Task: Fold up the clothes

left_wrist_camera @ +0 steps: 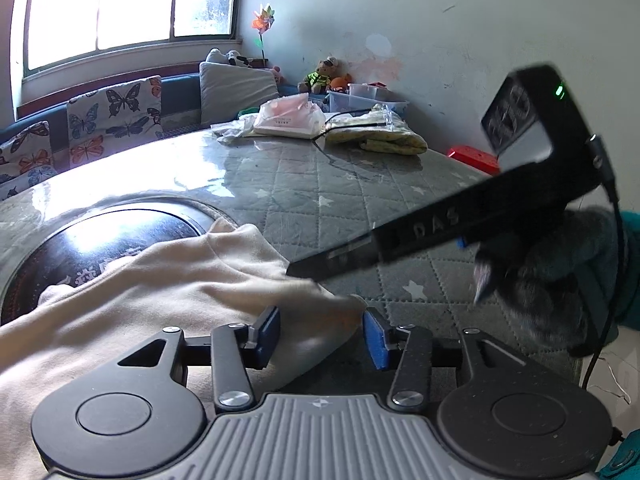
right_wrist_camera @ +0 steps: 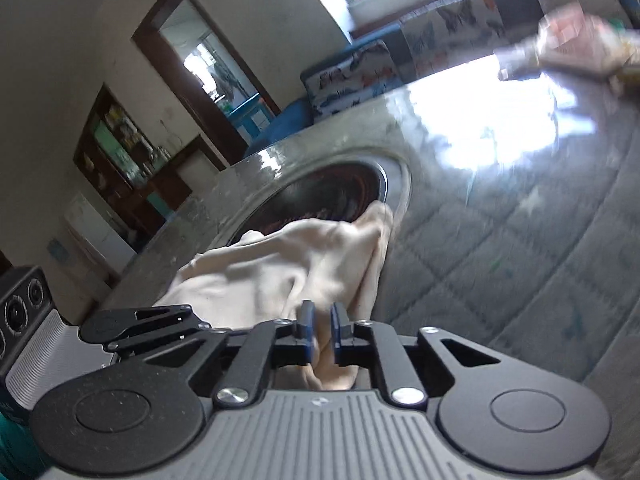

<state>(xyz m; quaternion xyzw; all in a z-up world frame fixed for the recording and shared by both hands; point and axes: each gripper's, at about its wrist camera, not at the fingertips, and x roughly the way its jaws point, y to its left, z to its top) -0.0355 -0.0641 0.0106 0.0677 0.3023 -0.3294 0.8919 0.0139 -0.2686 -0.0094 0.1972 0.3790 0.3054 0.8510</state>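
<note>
Presently, a cream garment (left_wrist_camera: 168, 292) is seen spread over the quilted worktop (left_wrist_camera: 320, 184), partly covering a dark round inset (left_wrist_camera: 100, 240). The left tool (left_wrist_camera: 322, 336) is held released, its blue pads (left_wrist_camera: 268, 330) set apart over the garment's right edge without gripping it. The right tool (right_wrist_camera: 322, 334) is clenched on a fold of the garment (right_wrist_camera: 280, 272), cloth being pinched between its pads (right_wrist_camera: 307, 324). A yellow folded cloth (left_wrist_camera: 384, 136) is seen at the worktop's far side.

The left claw (left_wrist_camera: 322, 330) stands with jaws spread wide (blue pads apart); the right claw (right_wrist_camera: 322, 334) has its jaws nearly closed, pinching cloth.
</note>
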